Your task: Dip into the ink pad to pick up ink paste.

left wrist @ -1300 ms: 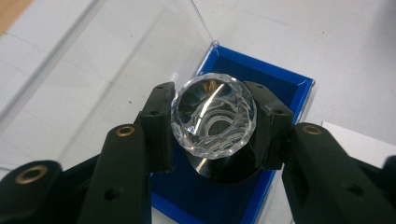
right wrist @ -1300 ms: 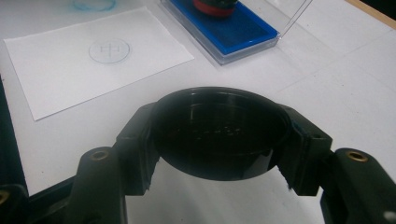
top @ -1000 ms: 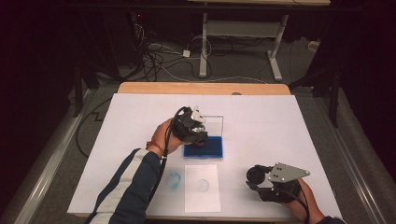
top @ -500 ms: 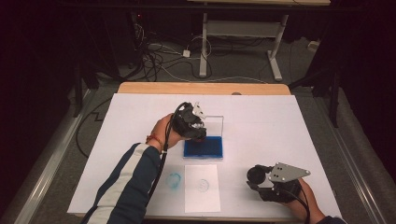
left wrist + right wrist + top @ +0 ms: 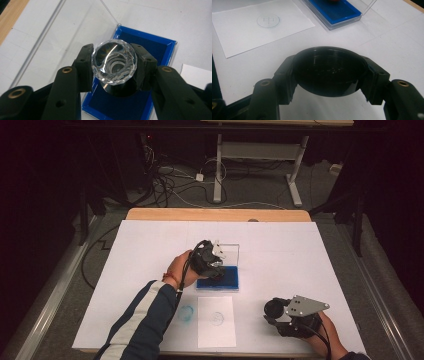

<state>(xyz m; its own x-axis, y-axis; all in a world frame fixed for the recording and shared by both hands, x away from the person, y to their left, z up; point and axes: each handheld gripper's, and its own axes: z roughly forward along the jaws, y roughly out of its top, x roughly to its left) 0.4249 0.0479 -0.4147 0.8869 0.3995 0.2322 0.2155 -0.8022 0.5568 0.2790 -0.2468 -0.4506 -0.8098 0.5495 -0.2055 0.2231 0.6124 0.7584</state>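
- A person's left gripper is holding a faceted clear stamp, its 2 fingers closed on the stamp's sides.
- The stamp is hanging over the blue ink pad, which is sitting in an open clear case near the middle of the white-covered desk.
- The right gripper is resting near the desk's front right corner, its fingers clamped on a round black cap, likely the stamp's cover.
- A white paper sheet bearing 1 faint round print is lying just in front of the ink pad.
- Risk: the stamp is smooth and round, so it may be slipping or twisting between the fingers if pressed hard into the pad.
- Risk: a tilted press would be inking the face unevenly, giving another pale or partial print.
- Risk: the case's raised lid is standing just behind the gripper and could be knocked as the hand lifts.
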